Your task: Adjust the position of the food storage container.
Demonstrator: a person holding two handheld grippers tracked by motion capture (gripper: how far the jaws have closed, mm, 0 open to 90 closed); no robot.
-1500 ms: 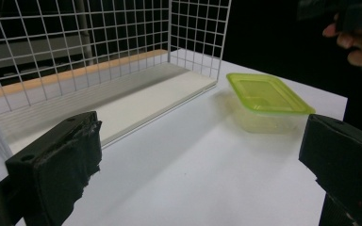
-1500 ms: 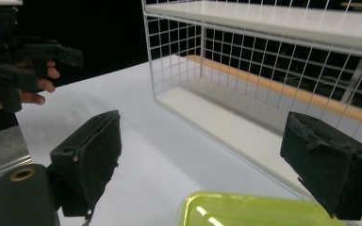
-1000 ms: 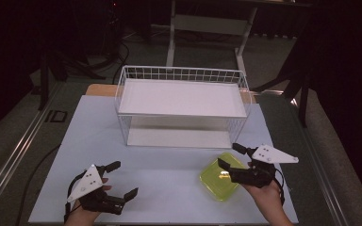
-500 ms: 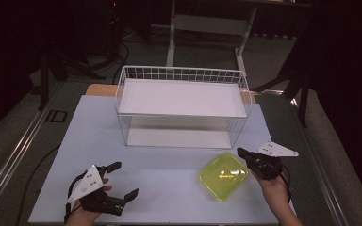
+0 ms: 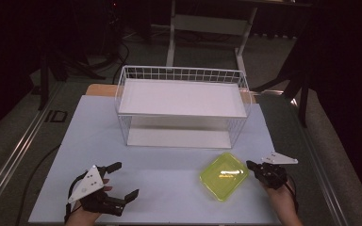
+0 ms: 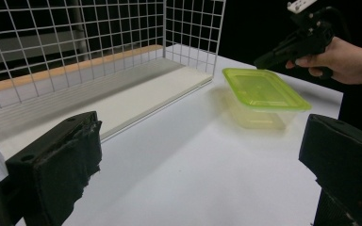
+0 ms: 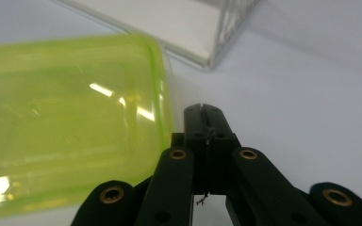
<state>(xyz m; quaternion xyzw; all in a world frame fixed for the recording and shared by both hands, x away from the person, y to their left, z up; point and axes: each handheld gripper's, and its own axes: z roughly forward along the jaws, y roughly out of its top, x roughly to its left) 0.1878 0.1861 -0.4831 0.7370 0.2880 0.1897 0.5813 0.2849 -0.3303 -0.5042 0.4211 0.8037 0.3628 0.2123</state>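
A yellow-green lidded plastic container (image 5: 224,175) sits on the white table (image 5: 169,188), in front of the wire rack's right end. My right gripper (image 5: 250,165) is shut with nothing between its jaws. Its tip lies low, right beside the container's right rim (image 7: 162,84); the right gripper view shows the closed jaws (image 7: 203,113) at that edge, and contact cannot be told. My left gripper (image 5: 123,181) rests open at the table's near left, far from the container. In the left gripper view its jaws (image 6: 198,179) stand wide apart, with the container (image 6: 264,92) and the right gripper (image 6: 301,40) beyond.
A white wire rack (image 5: 181,106) with a white shelf on top and a white base board stands at the middle back of the table. Dark floor, cables and a stand's legs (image 5: 207,28) lie behind it. Bare tabletop stretches between the two grippers.
The right gripper's jaws have gone from apart to shut, and the hand has come down and to the right, off the container's top to its right edge. The left gripper and container have stayed put.
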